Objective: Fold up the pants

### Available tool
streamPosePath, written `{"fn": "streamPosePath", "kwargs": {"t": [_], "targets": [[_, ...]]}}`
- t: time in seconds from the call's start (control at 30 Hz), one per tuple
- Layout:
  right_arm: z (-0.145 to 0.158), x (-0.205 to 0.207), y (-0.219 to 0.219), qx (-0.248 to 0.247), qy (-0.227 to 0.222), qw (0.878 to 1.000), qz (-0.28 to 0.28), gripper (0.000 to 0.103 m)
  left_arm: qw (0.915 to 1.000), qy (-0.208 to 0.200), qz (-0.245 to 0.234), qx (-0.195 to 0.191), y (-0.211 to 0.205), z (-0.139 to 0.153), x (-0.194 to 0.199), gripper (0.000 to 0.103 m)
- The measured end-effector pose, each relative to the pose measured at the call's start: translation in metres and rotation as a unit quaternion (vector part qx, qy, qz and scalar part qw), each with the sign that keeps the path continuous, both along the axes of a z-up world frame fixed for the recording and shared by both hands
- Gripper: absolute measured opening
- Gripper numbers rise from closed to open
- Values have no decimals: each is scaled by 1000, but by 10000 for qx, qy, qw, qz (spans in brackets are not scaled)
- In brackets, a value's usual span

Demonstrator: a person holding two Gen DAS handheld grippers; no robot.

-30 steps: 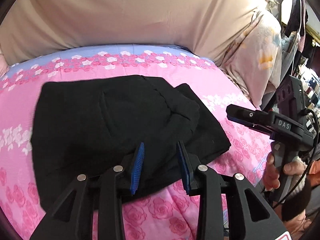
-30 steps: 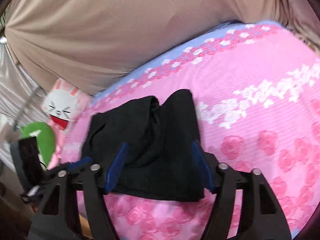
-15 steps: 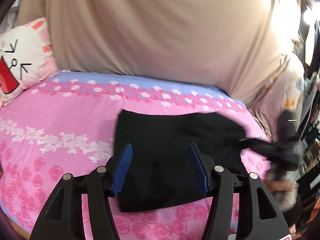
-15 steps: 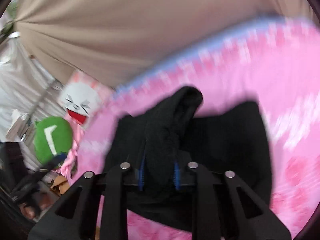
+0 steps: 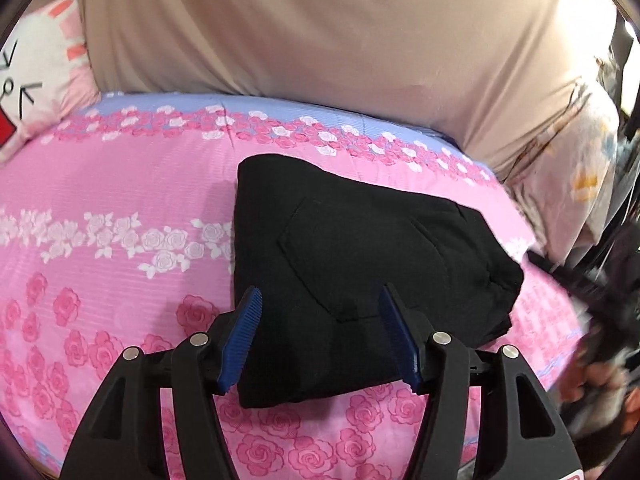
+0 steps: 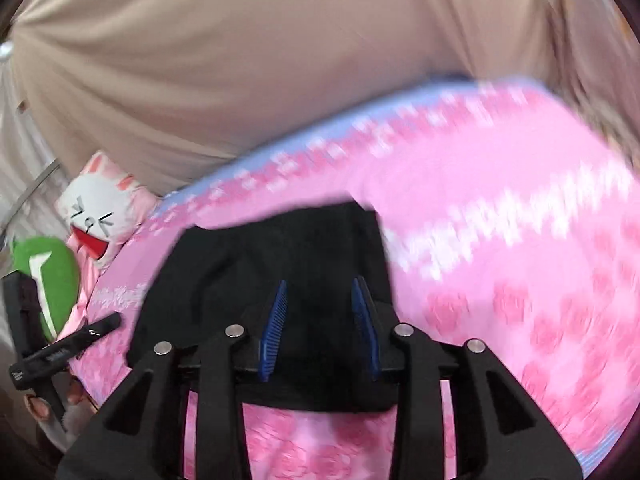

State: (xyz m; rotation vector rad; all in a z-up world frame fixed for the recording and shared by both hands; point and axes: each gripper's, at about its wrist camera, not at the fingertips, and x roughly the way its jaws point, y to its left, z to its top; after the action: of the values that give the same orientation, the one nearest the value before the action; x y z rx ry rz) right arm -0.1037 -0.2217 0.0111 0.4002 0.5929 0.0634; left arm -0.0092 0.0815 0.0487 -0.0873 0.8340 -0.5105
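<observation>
The black pants (image 5: 360, 272) lie folded in a compact bundle on the pink rose bedspread (image 5: 112, 184), a back pocket facing up. My left gripper (image 5: 320, 336) hovers over their near edge. Its jaws are opening, and its blue pads (image 5: 240, 340) stand clear of the cloth. In the right wrist view, which is blurred, the pants (image 6: 280, 248) lie flat under my right gripper (image 6: 319, 320). Its jaws are opening too and its pads press on nothing. The left gripper (image 6: 60, 352) shows at that view's left edge, held by a hand.
A white rabbit pillow (image 5: 36, 80) and a green cushion (image 6: 44, 280) lie at the bed's left end. A beige cloth (image 5: 320, 32) hangs behind the bed. A floral pillow (image 5: 572, 184) sits at the right. The bed's near edge runs just below the pants.
The right gripper closed on a raised fold of the pants, then let it go; the fold now lies flat. The left gripper widened and drew back from the cloth.
</observation>
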Motion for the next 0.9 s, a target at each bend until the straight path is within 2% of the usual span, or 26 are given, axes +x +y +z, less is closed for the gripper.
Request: {"fn": "streamPosePath", "kwargs": {"t": [0.03, 0.1, 0.17, 0.2, 0.23, 0.3, 0.37, 0.43, 0.5, 0.53, 0.57, 0.67, 0.8, 0.87, 0.9], "targets": [[5, 7, 11, -74, -48, 9997, 221, 33, 10000, -28, 21, 80, -3, 0, 0, 58], [-6, 27, 27, -222, 150, 9987, 424, 30, 9997, -65, 54, 246, -11, -3, 0, 58], [-45, 52, 25, -519, 770, 9953, 276, 29, 9992, -90, 87, 367, -15, -6, 1, 58], [-61, 59, 21, -478, 936, 9942, 245, 29, 9989, -109, 116, 431, -16, -8, 1, 58], [-63, 57, 16, -238, 904, 9954, 186, 29, 9984, -109, 158, 528, -18, -11, 2, 58], [-39, 46, 21, -94, 612, 9979, 185, 31, 9981, -61, 166, 590, -17, -14, 5, 58], [-20, 37, 31, -218, 278, 9990, 264, 31, 9981, -13, 154, 591, -17, -18, 7, 58], [-24, 43, 35, -392, 365, 9979, 357, 31, 9978, -36, 169, 638, -19, -20, 8, 58], [-50, 56, 34, -544, 846, 9945, 295, 31, 9976, -52, 202, 654, -19, -21, 8, 59], [-62, 59, 30, -429, 954, 9941, 272, 31, 9978, -37, 207, 633, -18, -21, 9, 59], [-60, 56, 26, -270, 880, 9954, 250, 31, 9977, -33, 218, 642, -19, -21, 9, 59], [-38, 42, 21, -207, 615, 9977, 173, 32, 9974, -11, 242, 678, -17, -22, 10, 59], [-19, 23, 8, -214, 403, 9989, -84, 45, 9975, 10, 264, 661, -15, -22, 12, 60], [-21, 14, -3, -138, 441, 9987, -230, 48, 9974, 13, 274, 659, -14, -22, 12, 61], [-24, 10, -9, -47, 486, 9984, -288, 53, 9975, 20, 276, 643, -12, -22, 11, 61]]}}
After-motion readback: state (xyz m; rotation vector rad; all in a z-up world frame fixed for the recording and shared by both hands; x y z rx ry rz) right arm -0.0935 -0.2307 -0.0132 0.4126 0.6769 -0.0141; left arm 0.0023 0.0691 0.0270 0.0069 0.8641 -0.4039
